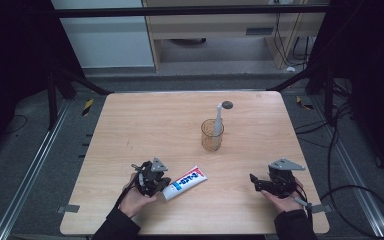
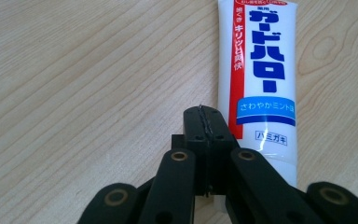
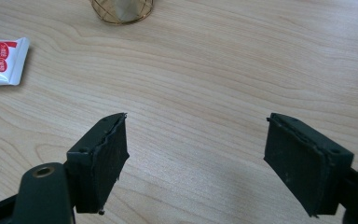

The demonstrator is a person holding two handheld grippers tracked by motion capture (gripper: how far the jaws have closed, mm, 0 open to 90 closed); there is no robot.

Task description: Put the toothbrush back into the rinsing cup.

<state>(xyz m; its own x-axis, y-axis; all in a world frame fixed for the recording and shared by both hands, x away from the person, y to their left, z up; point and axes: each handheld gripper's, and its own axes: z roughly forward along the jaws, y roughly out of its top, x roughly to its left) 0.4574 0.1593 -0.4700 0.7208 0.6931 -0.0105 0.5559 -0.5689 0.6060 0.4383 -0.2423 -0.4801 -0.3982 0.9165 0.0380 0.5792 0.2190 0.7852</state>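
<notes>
Toothpaste tube (image 2: 261, 79) has its cap end hidden behind closed left fingers (image 2: 204, 123).

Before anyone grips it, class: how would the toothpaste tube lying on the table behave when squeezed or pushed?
The toothpaste tube looks soft-walled, so it would probably dent under pressure. Its flat crimped end suggests it slides rather than rolls. The glossy skin may be slippery.
</notes>
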